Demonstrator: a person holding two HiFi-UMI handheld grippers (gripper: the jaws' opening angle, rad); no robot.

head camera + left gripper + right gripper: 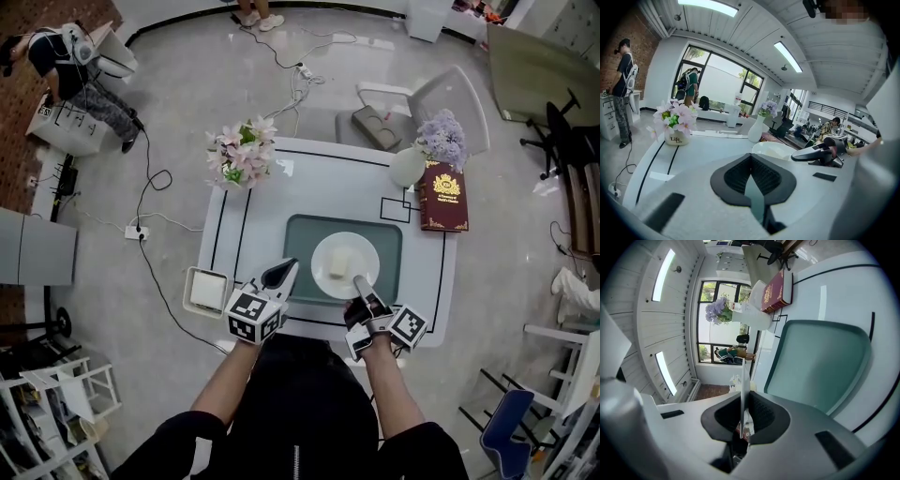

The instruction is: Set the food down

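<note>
White plate [364, 251] with a pale block of food [337, 263] is over the teal mat [305, 242], on the near half of the bench [281, 187]. We cannot tell whether its base has touched the mat.

Right hand-held gripper [359, 280] is clamped on the rim at 5 o'clock; its own view shows the thin rim edge-on between the pads. Left hand-held gripper [287, 268] has its jaws together on nothing. Its tip is near the plate at 9 o'clock, not touching.

Risks (our judgement):
- With a single pinch on the rim, the far side may droop and the block could slide toward 11 o'clock. The weight sits beyond the grip and the left side gives no support.
- Letting go before the base lies flat would drop the plate onto the mat, and the block could hop off.
- Backing out with the jaws only partly opened could drag the plate toward the near edge.

Room:
- The mat shows margin all round the plate, widest at 9 and 12 o'clock.
- The near bench edge is close behind both grippers at 6 o'clock, and withdrawal that way looks free.
- Pink flowers [242, 155] at 10 o'clock, vase [408, 167] at 1 o'clock and red book [443, 195] at 2 o'clock are all well apart from the plate.
- A white square container [206, 291] at 8 o'clock, by the bench corner, is near the left marker cube.
</note>
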